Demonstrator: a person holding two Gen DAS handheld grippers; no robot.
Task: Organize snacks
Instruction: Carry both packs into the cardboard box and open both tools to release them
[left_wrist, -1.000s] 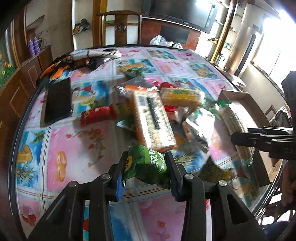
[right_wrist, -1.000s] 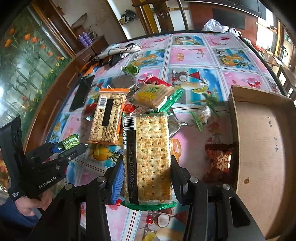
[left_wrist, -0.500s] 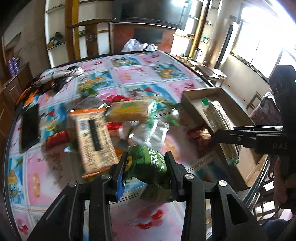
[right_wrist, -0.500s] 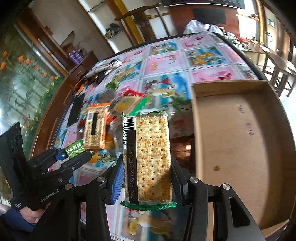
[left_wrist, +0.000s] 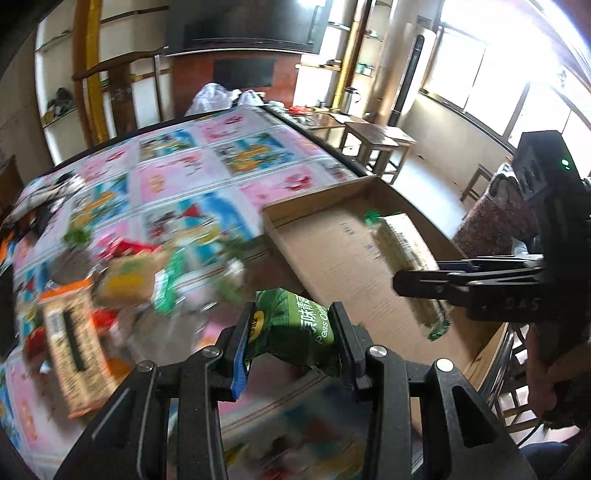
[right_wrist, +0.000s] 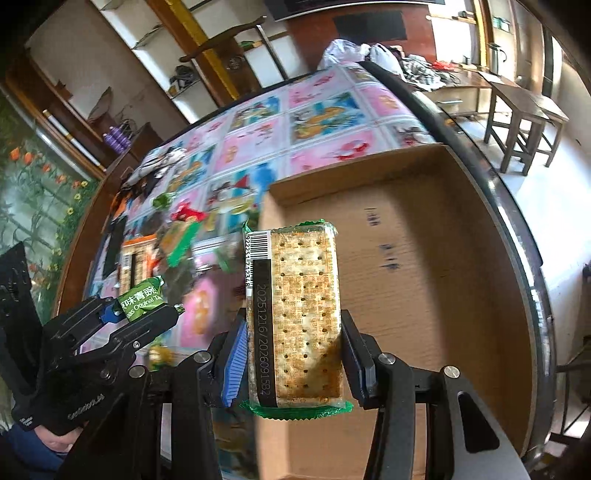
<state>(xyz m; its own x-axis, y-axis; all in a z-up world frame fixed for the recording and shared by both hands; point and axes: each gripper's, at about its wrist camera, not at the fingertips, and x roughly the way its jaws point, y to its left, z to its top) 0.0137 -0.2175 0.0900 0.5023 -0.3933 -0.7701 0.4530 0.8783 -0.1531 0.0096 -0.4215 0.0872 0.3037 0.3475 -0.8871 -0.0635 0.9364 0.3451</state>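
Snacks fill both my grippers over the round table with the pink-and-blue cartoon cloth (right_wrist: 325, 110). Largest among the task's things is the shallow brown cardboard box (right_wrist: 424, 266) at the table's near edge, with faint dark printing on its floor that I cannot read. My right gripper (right_wrist: 293, 354) points steeply down over that box, its jaws closed on a long clear-wrapped cracker pack with green ends (right_wrist: 299, 306); a black strip along it reads "20251216/20260915B2" below a barcode. My left gripper (left_wrist: 291, 336) squeezes a small green pea snack bag (left_wrist: 295, 332), lettered "Peas" beside white Chinese characters; the right wrist view adds "Original". It hangs above the table just left of the box. Only the left view shows the cracker pack (left_wrist: 406, 254) edge-on. An orange-edged biscuit pack (left_wrist: 72, 339) lies blurred among the loose snacks.
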